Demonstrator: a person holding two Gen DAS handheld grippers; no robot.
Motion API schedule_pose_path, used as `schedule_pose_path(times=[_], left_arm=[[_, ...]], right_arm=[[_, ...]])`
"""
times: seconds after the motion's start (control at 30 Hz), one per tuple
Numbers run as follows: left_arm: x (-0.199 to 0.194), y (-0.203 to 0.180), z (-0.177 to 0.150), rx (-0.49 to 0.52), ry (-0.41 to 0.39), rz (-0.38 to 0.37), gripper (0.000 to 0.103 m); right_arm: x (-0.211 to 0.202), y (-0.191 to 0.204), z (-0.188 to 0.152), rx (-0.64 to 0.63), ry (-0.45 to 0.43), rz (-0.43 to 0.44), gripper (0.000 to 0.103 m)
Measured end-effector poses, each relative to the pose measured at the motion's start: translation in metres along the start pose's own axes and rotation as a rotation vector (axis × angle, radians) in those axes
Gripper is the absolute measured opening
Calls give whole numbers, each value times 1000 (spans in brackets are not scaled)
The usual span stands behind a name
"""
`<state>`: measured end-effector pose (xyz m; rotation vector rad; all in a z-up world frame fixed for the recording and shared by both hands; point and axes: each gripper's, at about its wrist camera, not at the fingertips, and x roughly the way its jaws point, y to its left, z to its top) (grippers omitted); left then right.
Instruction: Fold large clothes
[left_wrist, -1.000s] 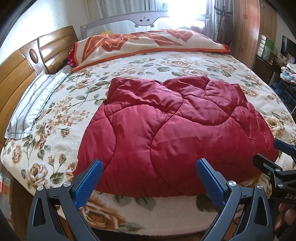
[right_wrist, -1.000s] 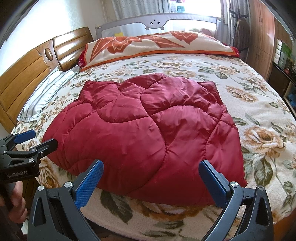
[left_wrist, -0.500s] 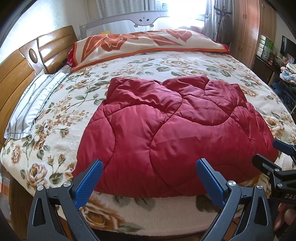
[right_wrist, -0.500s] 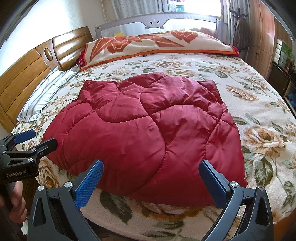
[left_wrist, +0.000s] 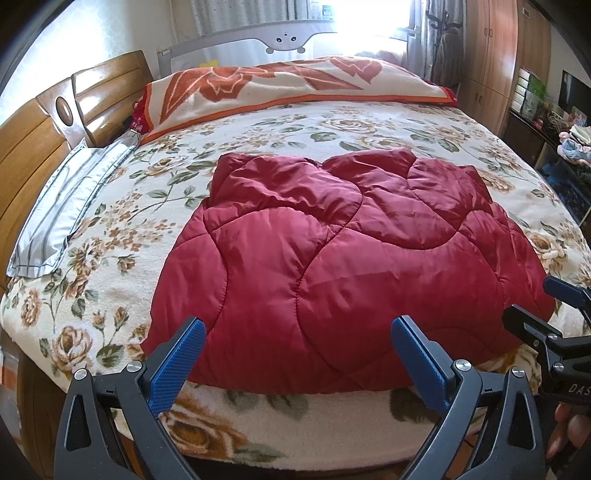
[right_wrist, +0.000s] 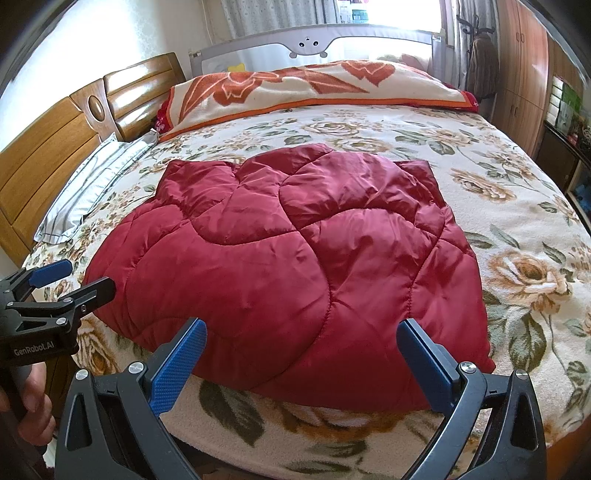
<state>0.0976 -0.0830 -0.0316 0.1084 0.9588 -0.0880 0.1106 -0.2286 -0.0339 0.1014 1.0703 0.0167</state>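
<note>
A dark red quilted padded garment (left_wrist: 332, 258) (right_wrist: 295, 258) lies spread flat on the floral bed cover, its near hem close to the bed's front edge. My left gripper (left_wrist: 295, 354) hovers open just short of that hem, nothing between its blue pads. My right gripper (right_wrist: 301, 354) is open too, over the hem further right, holding nothing. In the left wrist view the right gripper (left_wrist: 532, 306) shows at the right edge; in the right wrist view the left gripper (right_wrist: 70, 280) shows at the left edge, gripped by a hand.
The floral bed cover (left_wrist: 332, 129) (right_wrist: 517, 221) covers a wide bed. A folded orange-flowered blanket (left_wrist: 288, 88) lies along the far side, a striped grey pillow (left_wrist: 62, 210) by the wooden headboard (left_wrist: 33, 140). A wardrobe (left_wrist: 491, 55) and cluttered shelves stand at right.
</note>
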Motion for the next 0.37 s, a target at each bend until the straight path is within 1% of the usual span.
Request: schedule_pose_path(times=[0.2,0.37], left_arm=[[1,0,0,2,-4,6,101],[2,-1,1,6,-1,-4,101]], right_arm=[[0,-1,0,-1,1,0,103],[2,-1,0,2,2,0,103]])
